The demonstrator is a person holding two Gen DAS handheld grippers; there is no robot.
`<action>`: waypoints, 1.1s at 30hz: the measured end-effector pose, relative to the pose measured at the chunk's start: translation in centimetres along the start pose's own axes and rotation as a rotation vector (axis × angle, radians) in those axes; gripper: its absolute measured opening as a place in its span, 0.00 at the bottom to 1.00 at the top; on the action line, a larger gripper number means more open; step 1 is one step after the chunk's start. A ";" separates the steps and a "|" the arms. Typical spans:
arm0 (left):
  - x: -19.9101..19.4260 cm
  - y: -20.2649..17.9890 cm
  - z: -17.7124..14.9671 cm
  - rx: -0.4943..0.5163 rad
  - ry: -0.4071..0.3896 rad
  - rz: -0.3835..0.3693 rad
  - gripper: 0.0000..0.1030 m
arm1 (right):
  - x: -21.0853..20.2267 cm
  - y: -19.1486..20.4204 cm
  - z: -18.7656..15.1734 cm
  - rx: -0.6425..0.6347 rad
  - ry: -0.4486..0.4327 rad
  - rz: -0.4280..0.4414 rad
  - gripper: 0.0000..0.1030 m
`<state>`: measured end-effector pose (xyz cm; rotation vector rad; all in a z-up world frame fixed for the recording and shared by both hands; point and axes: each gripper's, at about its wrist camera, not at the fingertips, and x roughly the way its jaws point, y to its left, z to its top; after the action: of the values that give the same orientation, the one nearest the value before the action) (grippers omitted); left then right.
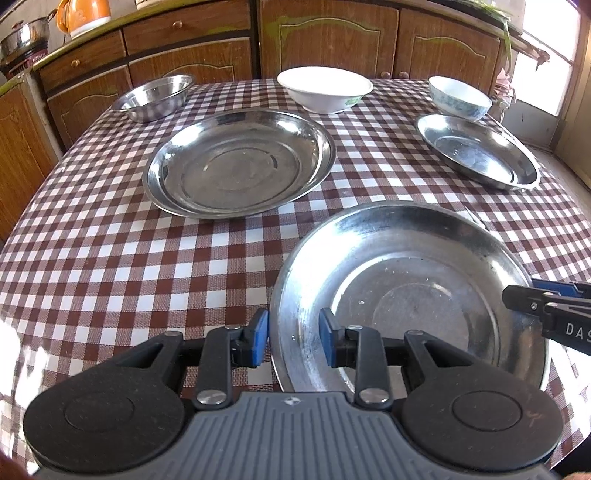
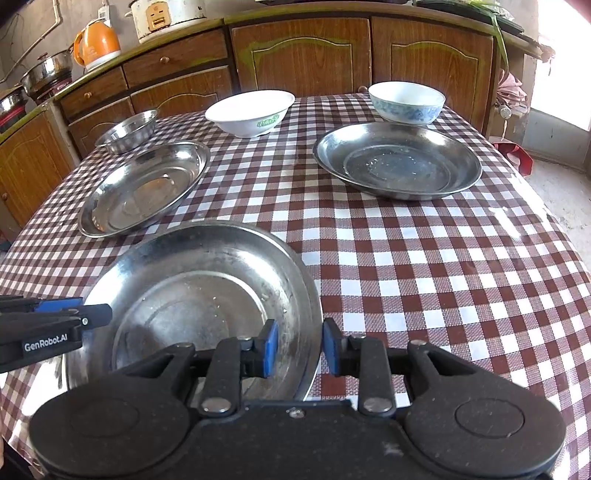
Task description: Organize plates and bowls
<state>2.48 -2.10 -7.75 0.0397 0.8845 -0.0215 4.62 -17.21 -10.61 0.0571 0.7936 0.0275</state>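
A steel plate (image 1: 406,280) (image 2: 192,295) lies at the near side of the checked table (image 1: 110,258). My left gripper (image 1: 293,336) straddles its left rim, blue pads (image 1: 260,332) a little off the metal. My right gripper (image 2: 299,347) straddles the right rim the same way, a small gap on each side. Each gripper shows side-on in the other's view: the right gripper (image 1: 517,295) and the left gripper (image 2: 99,314). Farther back lie a second steel plate (image 1: 240,162) (image 2: 144,188) and a third steel plate (image 1: 476,151) (image 2: 397,162). Behind them stand a steel bowl (image 1: 155,96) (image 2: 127,131), a white bowl (image 1: 325,90) (image 2: 247,114) and a blue-patterned bowl (image 1: 458,98) (image 2: 406,101).
Brown wooden cabinets (image 2: 306,55) run behind the table. On their counter stand an orange kettle (image 2: 98,46), a steel pot (image 2: 48,72) and a white rice cooker (image 2: 166,16). The table's right edge drops to a bright floor (image 2: 565,192).
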 end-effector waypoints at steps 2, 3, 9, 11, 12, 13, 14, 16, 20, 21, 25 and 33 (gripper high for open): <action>-0.1 0.2 0.1 -0.013 0.000 -0.003 0.31 | -0.2 -0.1 0.1 0.003 -0.012 0.000 0.34; -0.2 0.2 0.1 -0.018 -0.002 -0.002 0.31 | -0.4 -0.1 0.2 0.004 -0.019 -0.001 0.34; -0.8 0.9 0.7 -0.061 -0.014 0.008 0.43 | -1.2 0.0 0.8 0.012 -0.056 0.005 0.39; -0.9 1.2 1.0 -0.078 -0.014 0.010 0.50 | -1.4 0.2 1.0 0.009 -0.066 0.011 0.49; -1.0 1.4 1.1 -0.085 -0.015 0.011 0.53 | -1.5 0.3 1.2 0.007 -0.072 0.016 0.51; -1.1 1.6 1.3 -0.092 -0.018 0.014 0.55 | -1.6 0.3 1.3 0.006 -0.077 0.021 0.56; -1.1 1.7 1.4 -0.098 -0.021 0.018 0.60 | -1.7 0.4 1.4 0.005 -0.082 0.026 0.60; -1.3 2.1 1.7 -0.109 -0.024 0.026 0.66 | -1.9 0.7 1.7 0.001 -0.092 0.034 0.66; -1.7 2.9 2.4 -0.137 -0.034 0.046 0.76 | -2.1 1.2 2.5 -0.005 -0.106 0.052 0.69; -1.8 3.1 2.5 -0.141 -0.034 0.052 0.78 | -2.1 1.4 2.6 -0.009 -0.108 0.056 0.69; -2.1 3.8 2.9 -0.163 -0.044 0.073 0.81 | -2.1 2.2 3.2 -0.036 -0.119 0.072 0.72; -2.7 4.7 3.5 -0.174 -0.053 0.094 0.86 | -2.2 3.4 4.1 -0.059 -0.135 0.097 0.76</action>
<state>3.66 2.45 -3.28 -0.0821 0.8283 0.1415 5.97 -14.12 -5.95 0.0410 0.6545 0.1378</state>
